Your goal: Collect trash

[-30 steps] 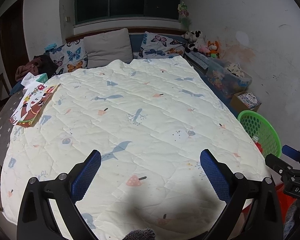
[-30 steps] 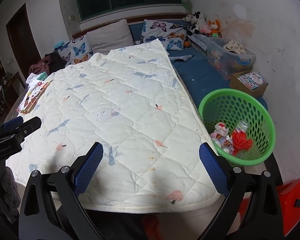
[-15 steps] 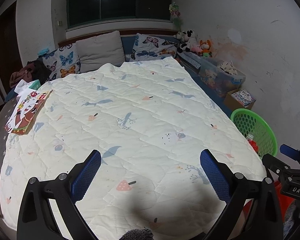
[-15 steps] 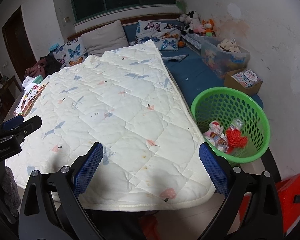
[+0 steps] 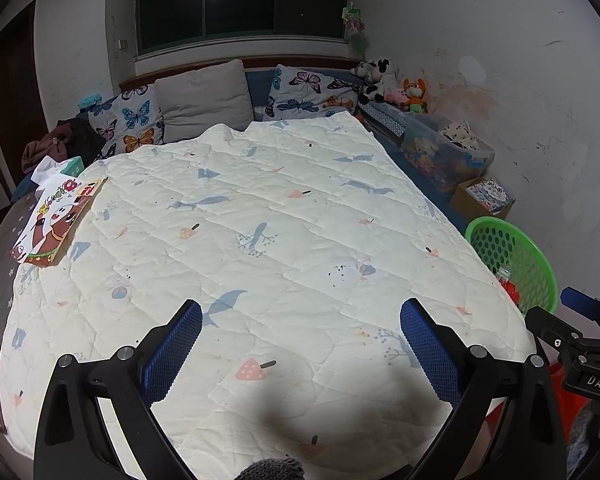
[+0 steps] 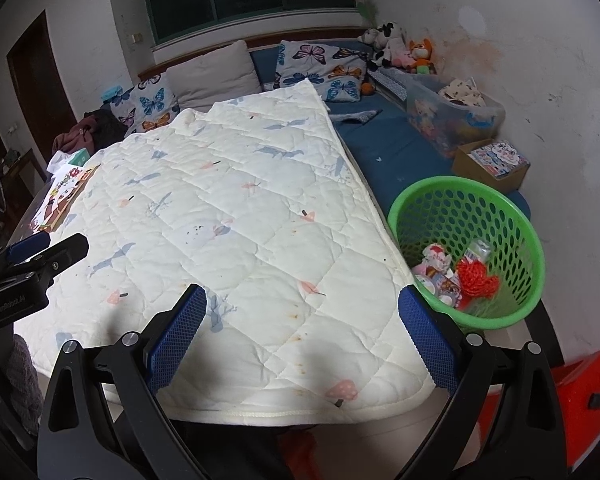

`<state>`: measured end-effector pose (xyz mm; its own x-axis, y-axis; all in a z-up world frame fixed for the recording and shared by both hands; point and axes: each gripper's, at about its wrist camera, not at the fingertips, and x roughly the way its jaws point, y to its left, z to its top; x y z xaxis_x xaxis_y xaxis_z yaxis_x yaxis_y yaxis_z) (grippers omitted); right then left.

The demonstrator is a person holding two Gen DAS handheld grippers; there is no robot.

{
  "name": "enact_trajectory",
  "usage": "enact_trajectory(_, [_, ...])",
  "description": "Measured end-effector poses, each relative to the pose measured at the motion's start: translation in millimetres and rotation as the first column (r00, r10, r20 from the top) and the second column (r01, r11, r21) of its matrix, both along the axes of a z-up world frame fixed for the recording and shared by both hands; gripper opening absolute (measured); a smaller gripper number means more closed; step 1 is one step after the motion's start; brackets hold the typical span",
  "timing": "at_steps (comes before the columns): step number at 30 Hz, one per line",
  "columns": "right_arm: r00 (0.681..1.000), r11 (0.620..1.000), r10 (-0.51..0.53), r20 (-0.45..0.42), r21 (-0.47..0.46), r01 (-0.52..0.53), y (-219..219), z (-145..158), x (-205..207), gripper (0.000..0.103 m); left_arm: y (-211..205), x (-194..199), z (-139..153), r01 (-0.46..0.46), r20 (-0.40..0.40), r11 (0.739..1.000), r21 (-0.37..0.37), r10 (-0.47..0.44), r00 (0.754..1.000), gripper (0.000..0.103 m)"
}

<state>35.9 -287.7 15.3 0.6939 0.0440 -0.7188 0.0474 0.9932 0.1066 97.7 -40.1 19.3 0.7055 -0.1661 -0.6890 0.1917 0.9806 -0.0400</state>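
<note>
A green perforated basket (image 6: 512, 216) stands at the bed's right side and holds several wrappers and a red net bundle (image 6: 478, 282). It also shows in the left wrist view (image 5: 540, 264). My left gripper (image 5: 300, 344) is open and empty above the near end of the white quilt (image 5: 260, 220). My right gripper (image 6: 302, 340) is open and empty above the quilt's near right corner (image 6: 340, 360), left of the basket. Each gripper shows at the edge of the other's view.
A picture book (image 5: 56, 220) and a tissue box (image 5: 70, 166) lie at the bed's left edge. Pillows (image 5: 204, 100) line the headboard. A clear storage bin (image 6: 452, 116), a cardboard box (image 6: 496, 162) and stuffed toys stand along the right wall. A red object (image 6: 580, 396) sits on the floor.
Both grippers have drawn back a little and shifted slightly; the views show the bed from slightly farther away. Both stay open and empty.
</note>
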Motion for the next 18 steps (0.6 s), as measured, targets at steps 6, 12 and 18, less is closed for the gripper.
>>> enact_trajectory(6, [1.000, 1.000, 0.002, -0.001, 0.000, -0.002, 1.8, 0.3, 0.8, 0.096, 1.1, 0.2, 0.8, -0.004, 0.003, 1.000, -0.002, 0.004, 1.000, 0.096])
enact_trajectory(12, [1.000, 1.000, 0.005, -0.006, 0.001, -0.005, 2.9, -1.0, 2.4, 0.096, 1.7, 1.9, 0.0, -0.004, -0.003, 1.000, -0.003, 0.004, 1.000, 0.096])
enact_trajectory(18, [1.000, 1.000, 0.005, -0.007, 0.002, -0.005, 3.1, -1.4, 2.8, 0.096, 1.8, 1.8, -0.6, -0.008, -0.002, 1.000, -0.003, 0.008, 1.000, 0.096])
